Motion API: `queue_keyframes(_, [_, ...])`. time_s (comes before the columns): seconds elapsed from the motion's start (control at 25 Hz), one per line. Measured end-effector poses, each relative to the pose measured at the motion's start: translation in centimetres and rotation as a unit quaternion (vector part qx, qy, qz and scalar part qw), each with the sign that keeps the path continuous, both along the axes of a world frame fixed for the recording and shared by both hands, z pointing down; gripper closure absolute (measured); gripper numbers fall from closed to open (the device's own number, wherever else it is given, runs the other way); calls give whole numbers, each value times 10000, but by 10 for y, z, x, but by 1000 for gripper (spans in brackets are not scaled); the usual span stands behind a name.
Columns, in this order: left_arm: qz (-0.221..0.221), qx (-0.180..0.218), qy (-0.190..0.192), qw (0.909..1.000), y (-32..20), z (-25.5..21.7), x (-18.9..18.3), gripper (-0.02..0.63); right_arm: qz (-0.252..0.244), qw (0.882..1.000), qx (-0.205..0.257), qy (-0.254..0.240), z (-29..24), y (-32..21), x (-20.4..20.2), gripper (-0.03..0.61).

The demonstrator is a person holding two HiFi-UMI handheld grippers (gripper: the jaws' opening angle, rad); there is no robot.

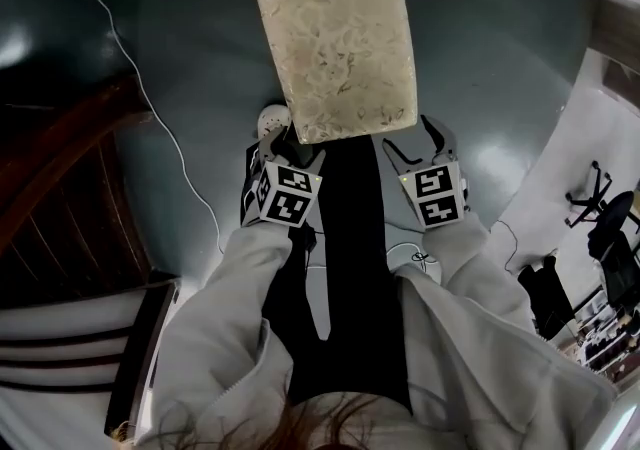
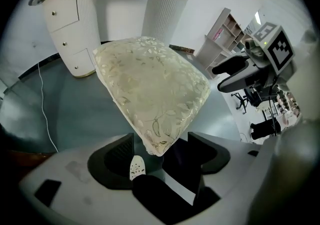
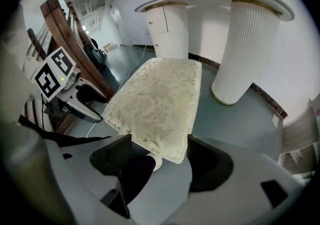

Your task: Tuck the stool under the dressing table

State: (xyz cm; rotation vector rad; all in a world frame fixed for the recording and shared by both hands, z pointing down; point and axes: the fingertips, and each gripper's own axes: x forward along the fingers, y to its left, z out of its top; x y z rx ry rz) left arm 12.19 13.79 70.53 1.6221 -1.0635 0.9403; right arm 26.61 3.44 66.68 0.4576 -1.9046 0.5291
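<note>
Up at 10 o'clock in head view, a thin white cord on shiny dark floor. At 9 o'clock, brown wooden rails. At 4 o'clock, black wheeled chairs. In left gripper view, at 2 o'clock, a white shelf.

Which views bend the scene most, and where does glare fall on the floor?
Left and right gripper views: fisheye bulge, black corners. Head view: nearly straight, stool sharp, pale glare on the glossy floor at far left.
</note>
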Motion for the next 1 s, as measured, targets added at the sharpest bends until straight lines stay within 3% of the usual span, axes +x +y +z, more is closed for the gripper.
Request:
queue_keyframes(0.28, [143,-144,-251,9995,7,32,-1,302,-61,9998,-110,172,34,8,10,170])
queue_keyframes(0.52, [695,43,-578,9959,-2,35,5,304,92,9999,-90,105,42,-1,12,210])
queue_keyframes(1.0, [665,-11,-579,9961,-7,34,5,304,238,9995,-113,200,41,-3,12,224])
